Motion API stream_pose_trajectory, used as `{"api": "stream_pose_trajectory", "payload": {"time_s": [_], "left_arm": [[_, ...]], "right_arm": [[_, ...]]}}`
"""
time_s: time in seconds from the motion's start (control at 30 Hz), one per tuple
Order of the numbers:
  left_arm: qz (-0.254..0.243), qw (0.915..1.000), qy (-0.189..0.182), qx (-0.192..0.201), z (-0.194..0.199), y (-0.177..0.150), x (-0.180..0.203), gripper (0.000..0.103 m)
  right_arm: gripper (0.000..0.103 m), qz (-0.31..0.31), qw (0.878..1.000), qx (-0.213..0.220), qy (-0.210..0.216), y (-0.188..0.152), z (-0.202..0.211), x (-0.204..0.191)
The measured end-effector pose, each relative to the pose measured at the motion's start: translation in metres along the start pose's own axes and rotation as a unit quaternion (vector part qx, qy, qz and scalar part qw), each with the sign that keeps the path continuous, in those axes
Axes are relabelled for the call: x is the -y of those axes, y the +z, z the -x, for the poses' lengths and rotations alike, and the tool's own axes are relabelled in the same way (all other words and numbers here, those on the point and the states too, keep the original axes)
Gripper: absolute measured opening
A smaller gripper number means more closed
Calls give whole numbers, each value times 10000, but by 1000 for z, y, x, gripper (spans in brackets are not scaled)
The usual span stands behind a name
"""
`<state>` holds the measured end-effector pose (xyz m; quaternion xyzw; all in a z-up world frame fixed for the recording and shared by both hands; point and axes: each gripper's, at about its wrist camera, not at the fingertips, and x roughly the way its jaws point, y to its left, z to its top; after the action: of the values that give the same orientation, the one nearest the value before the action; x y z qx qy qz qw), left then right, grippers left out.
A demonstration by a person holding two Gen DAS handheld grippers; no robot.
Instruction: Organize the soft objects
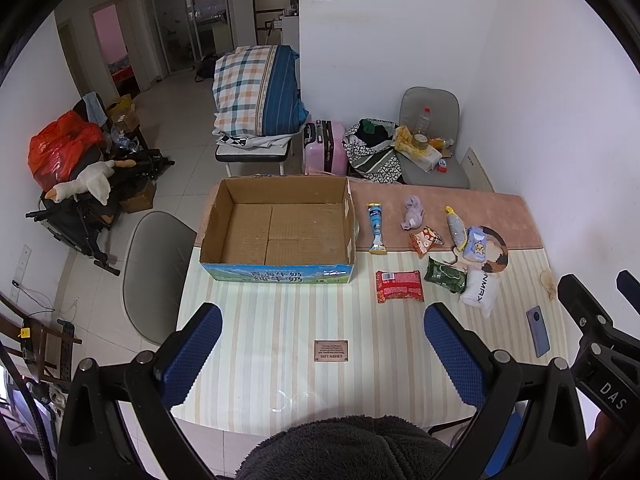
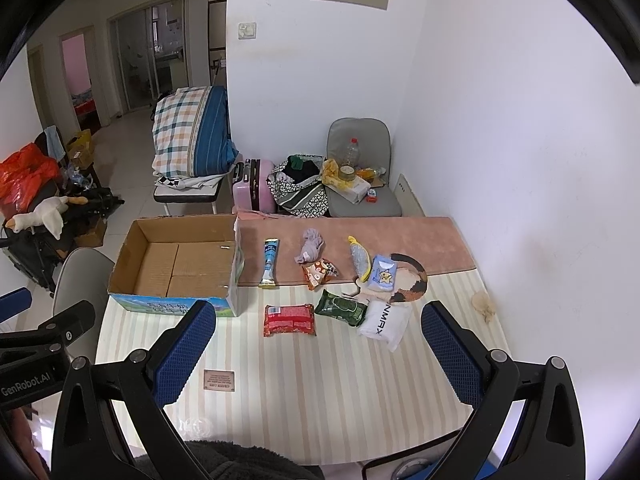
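Note:
An empty cardboard box [image 1: 276,228] [image 2: 176,264] stands at the table's far left. To its right lie soft items: a red packet [image 1: 399,286] [image 2: 289,320], a green wipes pack [image 1: 445,274] [image 2: 341,307], a white pouch [image 1: 480,292] [image 2: 385,324], an orange snack bag [image 1: 425,240] [image 2: 318,271], a purple sock ball [image 1: 413,212] [image 2: 310,250], a blue tube [image 1: 376,229] [image 2: 270,263], a blue tissue pack [image 1: 476,245] [image 2: 383,273] and a grey-yellow toy [image 1: 455,226] [image 2: 359,258]. My left gripper [image 1: 322,344] and right gripper [image 2: 320,344] are open and empty, above the table's near part.
A grey phone [image 1: 538,330] lies at the right. A small brown plaque [image 1: 331,351] [image 2: 219,380] sits on the striped cloth [image 1: 280,320]. A crumpled tissue [image 2: 483,306] lies near the wall. A grey chair [image 1: 154,276] stands left of the table. Clutter lies behind.

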<state>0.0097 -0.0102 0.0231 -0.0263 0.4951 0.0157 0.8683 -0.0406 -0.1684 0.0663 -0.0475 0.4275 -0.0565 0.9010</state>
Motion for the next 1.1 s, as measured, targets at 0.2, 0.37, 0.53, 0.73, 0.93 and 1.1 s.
{"api": "stream_pose_trajectory", "payload": {"time_s": [0.2, 0.37, 0.53, 0.73, 0.93, 1.1], "left_arm": [[-9, 10000, 6, 6, 0, 1, 0, 103], [-3, 10000, 7, 8, 0, 0, 0, 103], [9, 10000, -1, 9, 0, 2, -1, 103], [-30, 10000, -25, -12, -3, 5, 1, 103], [-556, 9982, 119, 186, -44, 25, 22, 103], [-1724, 9843, 335, -156, -134, 48, 70, 103]], "right_arm": [[103, 12, 10000, 22, 2, 4, 0, -1], [103, 9, 10000, 24, 10, 6, 3, -2], [103, 8, 10000, 29, 10, 4, 4, -3], [103, -83, 9999, -11, 86, 6, -1, -1], [103, -643, 9955, -660, 241, 5, -70, 36], [103, -1247, 9778, -1681, 91, -11, -179, 96]]}}
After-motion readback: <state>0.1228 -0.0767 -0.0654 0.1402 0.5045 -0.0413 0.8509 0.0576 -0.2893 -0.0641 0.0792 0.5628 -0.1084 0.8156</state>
